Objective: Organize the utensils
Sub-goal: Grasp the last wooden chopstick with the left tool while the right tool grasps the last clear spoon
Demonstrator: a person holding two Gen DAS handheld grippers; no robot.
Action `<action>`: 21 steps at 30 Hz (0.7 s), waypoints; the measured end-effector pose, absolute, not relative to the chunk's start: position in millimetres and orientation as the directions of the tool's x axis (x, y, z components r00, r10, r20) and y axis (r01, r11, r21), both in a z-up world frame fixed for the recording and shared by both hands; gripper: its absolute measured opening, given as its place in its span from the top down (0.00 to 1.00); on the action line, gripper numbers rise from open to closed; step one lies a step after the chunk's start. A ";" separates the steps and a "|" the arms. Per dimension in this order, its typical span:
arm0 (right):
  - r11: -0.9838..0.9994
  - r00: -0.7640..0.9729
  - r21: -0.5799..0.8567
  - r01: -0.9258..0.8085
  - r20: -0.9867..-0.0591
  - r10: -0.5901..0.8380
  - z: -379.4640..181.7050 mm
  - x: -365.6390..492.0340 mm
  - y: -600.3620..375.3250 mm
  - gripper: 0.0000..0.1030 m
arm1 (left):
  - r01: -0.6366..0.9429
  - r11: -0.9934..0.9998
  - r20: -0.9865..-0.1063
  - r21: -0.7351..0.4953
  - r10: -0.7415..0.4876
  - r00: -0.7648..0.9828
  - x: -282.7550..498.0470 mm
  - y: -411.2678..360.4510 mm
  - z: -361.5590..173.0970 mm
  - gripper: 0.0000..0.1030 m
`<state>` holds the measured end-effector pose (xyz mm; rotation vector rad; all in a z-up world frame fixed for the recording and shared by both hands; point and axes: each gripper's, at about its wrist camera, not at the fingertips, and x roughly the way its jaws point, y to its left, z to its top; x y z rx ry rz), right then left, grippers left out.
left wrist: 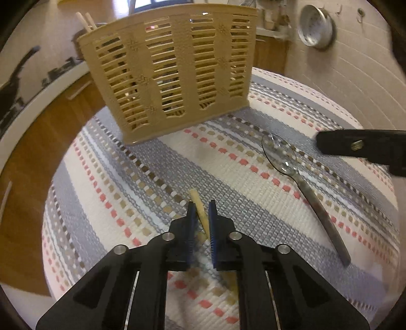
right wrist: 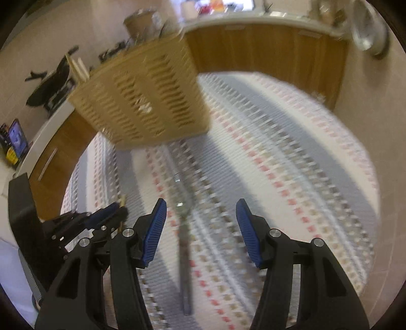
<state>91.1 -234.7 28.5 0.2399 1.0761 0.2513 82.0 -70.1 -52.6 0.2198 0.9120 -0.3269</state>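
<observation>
A tan slotted plastic utensil holder (left wrist: 172, 71) stands upright at the far end of the striped woven mat (left wrist: 228, 157) — two pale sticks (left wrist: 86, 21) poke from its left corner. A metal spoon (left wrist: 302, 187) lies flat, bowl toward the holder. A pale wooden chopstick (left wrist: 200, 210) lies near the mat's front — between blue pads.

Both cameras ride on the hand-held tools and look steeply down at the striped cloth (left wrist: 253, 152) from close above. The left one sits low near the cloth's near edge, facing the slatted beige holder (left wrist: 172, 76) at the far edge, its own fingers (left wrist: 192, 218) filling the bottom of the view. The right one hangs a little further right, its picture smeared, looking the same way. They share the holder, the spoon (right wrist: 184, 241) mid-cloth, the wooden cabinets behind, and each catches the other tool at its side
</observation>
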 end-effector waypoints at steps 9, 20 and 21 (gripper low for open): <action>0.961 0.333 0.265 -0.077 -0.902 0.275 3.6 122.8 -199.1 0.48 | 0.405 0.873 -0.803 -0.270 -0.437 0.405 110.5 -17.8 -50.3 0.95; 0.992 0.330 0.085 -0.089 -0.937 0.110 1.7 126.7 -174.5 0.71 | 0.490 0.864 -0.865 -0.118 -0.332 0.376 111.5 -56.9 -48.2 0.78; 0.991 0.329 0.094 -0.097 -0.937 0.121 1.3 126.6 -175.7 0.71 | 0.501 0.862 -0.873 -0.074 -0.299 0.384 110.4 -63.2 -48.1 0.79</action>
